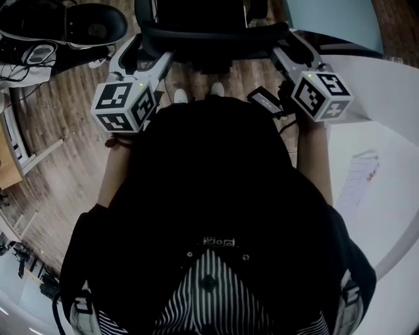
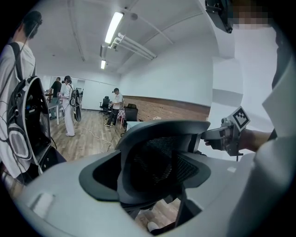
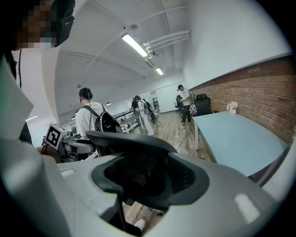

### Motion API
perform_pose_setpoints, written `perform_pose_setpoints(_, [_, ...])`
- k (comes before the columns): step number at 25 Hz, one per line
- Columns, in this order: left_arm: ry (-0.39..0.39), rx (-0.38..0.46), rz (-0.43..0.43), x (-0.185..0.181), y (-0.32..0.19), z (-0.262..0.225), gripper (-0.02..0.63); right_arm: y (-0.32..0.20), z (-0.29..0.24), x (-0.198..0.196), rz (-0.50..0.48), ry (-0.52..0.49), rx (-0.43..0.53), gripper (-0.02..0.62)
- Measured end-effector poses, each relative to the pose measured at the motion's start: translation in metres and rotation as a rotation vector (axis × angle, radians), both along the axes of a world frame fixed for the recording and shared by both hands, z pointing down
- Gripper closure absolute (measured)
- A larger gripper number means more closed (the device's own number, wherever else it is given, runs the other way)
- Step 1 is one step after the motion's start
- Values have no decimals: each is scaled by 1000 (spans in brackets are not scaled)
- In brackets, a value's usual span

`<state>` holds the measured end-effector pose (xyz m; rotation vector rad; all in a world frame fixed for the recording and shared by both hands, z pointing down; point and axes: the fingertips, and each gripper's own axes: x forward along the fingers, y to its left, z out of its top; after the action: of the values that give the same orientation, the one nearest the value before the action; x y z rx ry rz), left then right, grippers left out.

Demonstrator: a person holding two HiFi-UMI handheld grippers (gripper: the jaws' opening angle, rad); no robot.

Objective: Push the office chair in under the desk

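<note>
**Item under inspection:** black mesh-backed office chair (image 1: 216, 33). It stands on the wood plank floor (image 1: 65, 150), just off the left corner of the pale blue desk (image 1: 334, 19). Its curved top rail faces the operator. No view shows whether the seat lies under the desktop.

**Left gripper** (image 1: 149, 52): at the rail end farther from the desk. Its jaws are spread wide with the rail end between them, and the pads are not bearing on it.

**Right gripper** (image 1: 288, 49): at the rail end nearer the desk. Its jaws are also spread wide around the rail, with no clamp seen.

**Surroundings:**
- A white curved table (image 1: 386, 216) lies on the operator's side of the desk and carries a sheet of paper (image 1: 357, 180).
- A second dark chair (image 1: 72, 23) sits well to the desk's left.
- A red brick wall (image 3: 259, 88) runs behind the desk.
- People (image 3: 185, 102) stand beyond the desk's far end.
</note>
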<state>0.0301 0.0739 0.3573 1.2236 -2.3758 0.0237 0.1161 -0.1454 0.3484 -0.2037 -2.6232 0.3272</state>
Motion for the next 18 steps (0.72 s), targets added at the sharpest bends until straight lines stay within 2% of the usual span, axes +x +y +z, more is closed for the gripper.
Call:
perform_pose_setpoints(9, [3, -51, 45, -11, -9, 16, 250, 1, 9, -7, -41, 21, 2, 326])
perform_pose_setpoints(13, [5, -56, 46, -14, -8, 15, 244, 1, 8, -8, -42, 29, -30, 303])
perform_pose_setpoints(18, [8, -60, 53, -16, -14, 21, 235, -3, 20, -10, -37, 59, -1, 272])
